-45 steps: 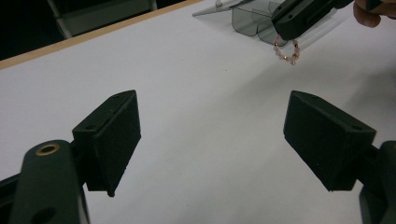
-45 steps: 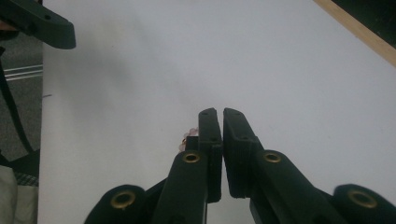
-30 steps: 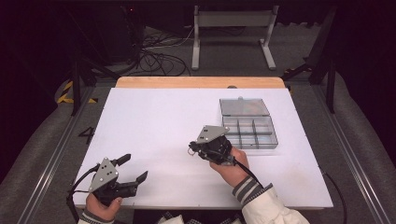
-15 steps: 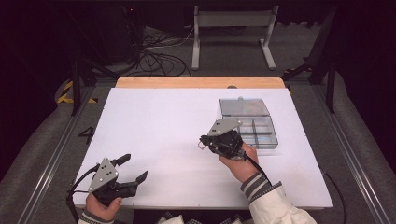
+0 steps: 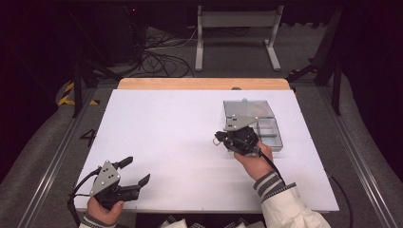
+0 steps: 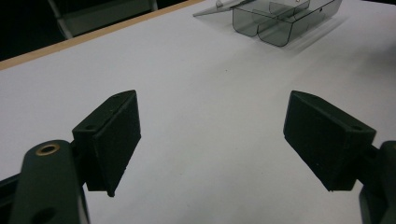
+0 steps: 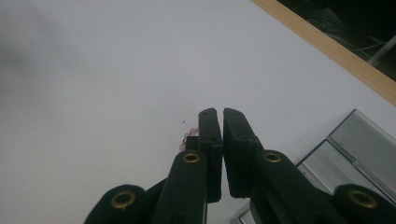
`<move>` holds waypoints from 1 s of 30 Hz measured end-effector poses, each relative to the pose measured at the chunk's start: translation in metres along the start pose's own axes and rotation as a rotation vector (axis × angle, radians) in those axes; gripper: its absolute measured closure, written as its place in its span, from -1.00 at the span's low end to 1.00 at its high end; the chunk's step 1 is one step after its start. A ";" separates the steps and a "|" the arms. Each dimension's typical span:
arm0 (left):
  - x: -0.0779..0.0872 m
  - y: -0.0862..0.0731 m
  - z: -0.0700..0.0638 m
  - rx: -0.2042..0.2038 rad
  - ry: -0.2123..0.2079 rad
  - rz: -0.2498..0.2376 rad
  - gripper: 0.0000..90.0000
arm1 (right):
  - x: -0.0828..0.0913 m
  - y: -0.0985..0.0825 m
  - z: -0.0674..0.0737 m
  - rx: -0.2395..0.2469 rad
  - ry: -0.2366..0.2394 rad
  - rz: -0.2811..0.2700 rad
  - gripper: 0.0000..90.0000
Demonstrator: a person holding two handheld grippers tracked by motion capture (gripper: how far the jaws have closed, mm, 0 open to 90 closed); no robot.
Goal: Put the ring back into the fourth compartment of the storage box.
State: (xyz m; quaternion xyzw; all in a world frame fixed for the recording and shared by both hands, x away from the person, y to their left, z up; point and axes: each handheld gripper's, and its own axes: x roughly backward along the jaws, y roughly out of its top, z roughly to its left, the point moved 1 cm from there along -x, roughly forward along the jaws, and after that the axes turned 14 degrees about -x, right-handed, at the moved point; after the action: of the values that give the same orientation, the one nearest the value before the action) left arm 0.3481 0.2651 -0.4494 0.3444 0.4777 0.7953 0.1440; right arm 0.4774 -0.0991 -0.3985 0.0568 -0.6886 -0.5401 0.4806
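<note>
My right gripper [image 5: 219,138] hovers over the white table [image 5: 166,128], just left of a clear grey compartment box [image 5: 270,132]. Its jaws are shut, and a small string of pinkish beads [image 7: 188,136] with a gold piece peeks out beside them at the tips. From above, the same bead string [image 5: 216,141] hangs as a tiny loop at the jaw tips. The right gripper [image 7: 220,113] points across bare table. My left gripper [image 5: 138,169] rests near the table's front left corner, open. In its own view the left gripper [image 6: 212,135] has nothing between the pads.
The box's lid [image 5: 247,108] lies open toward the far side, and the box [image 6: 280,23] sits far ahead of the left gripper. A wooden strip [image 5: 204,83] edges the table's far side. Cables and a metal stand lie on the floor beyond.
The right hand has carried its shut gripper to the right and slightly away, closer to the box. The left gripper has stayed where it was.
</note>
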 end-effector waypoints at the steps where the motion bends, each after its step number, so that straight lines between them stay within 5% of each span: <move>1: 0.000 0.000 0.000 0.000 0.000 0.000 -0.56 | 0.001 0.000 -0.002 -0.003 -0.004 0.001 0.94; 30: -0.001 0.000 0.001 -0.003 0.002 -0.001 -0.56 | -0.005 -0.014 -0.058 -0.099 -0.128 0.071 0.94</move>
State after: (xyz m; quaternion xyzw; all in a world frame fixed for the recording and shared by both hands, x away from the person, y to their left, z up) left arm 0.3490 0.2654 -0.4495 0.3432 0.4769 0.7962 0.1447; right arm 0.5158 -0.1417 -0.4150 -0.0261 -0.6920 -0.5586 0.4565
